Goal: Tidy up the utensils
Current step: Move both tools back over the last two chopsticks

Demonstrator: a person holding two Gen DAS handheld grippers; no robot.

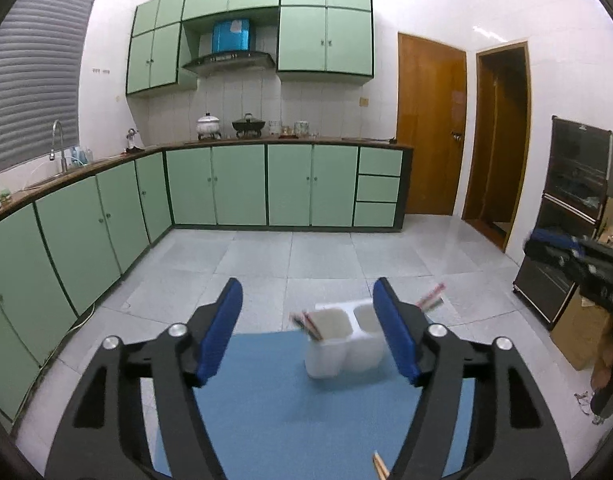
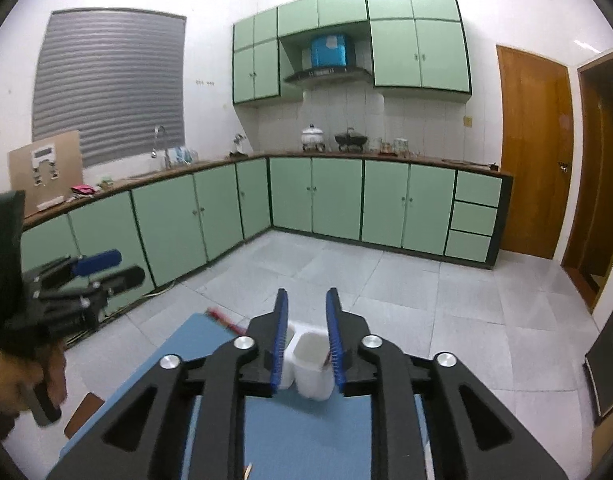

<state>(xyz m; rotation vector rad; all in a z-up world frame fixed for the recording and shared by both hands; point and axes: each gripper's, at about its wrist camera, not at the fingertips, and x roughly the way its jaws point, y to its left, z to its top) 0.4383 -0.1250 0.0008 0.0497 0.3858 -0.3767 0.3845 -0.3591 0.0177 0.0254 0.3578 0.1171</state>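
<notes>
A white two-compartment holder (image 1: pixel 346 340) stands at the far end of the blue mat (image 1: pixel 274 408). Reddish chopsticks (image 1: pixel 308 322) lean out of its left compartment, and more sticks (image 1: pixel 430 298) poke out behind my right finger. My left gripper (image 1: pixel 306 292) is open wide with nothing between its pads. In the right wrist view the holder (image 2: pixel 310 360) shows through the narrow gap of my right gripper (image 2: pixel 307 296), whose pads grip nothing. The left gripper (image 2: pixel 118 268) hovers at the left, held by a hand (image 2: pixel 18 376). A wooden chopstick (image 1: pixel 380 468) lies on the near mat.
Green floor cabinets (image 1: pixel 218 184) line the far and left walls under a brown counter with a sink tap (image 1: pixel 58 140) and pots. A black cabinet (image 1: pixel 566 216) and a cardboard box (image 1: pixel 582 336) stand at the right. Grey floor tiles lie beyond the mat.
</notes>
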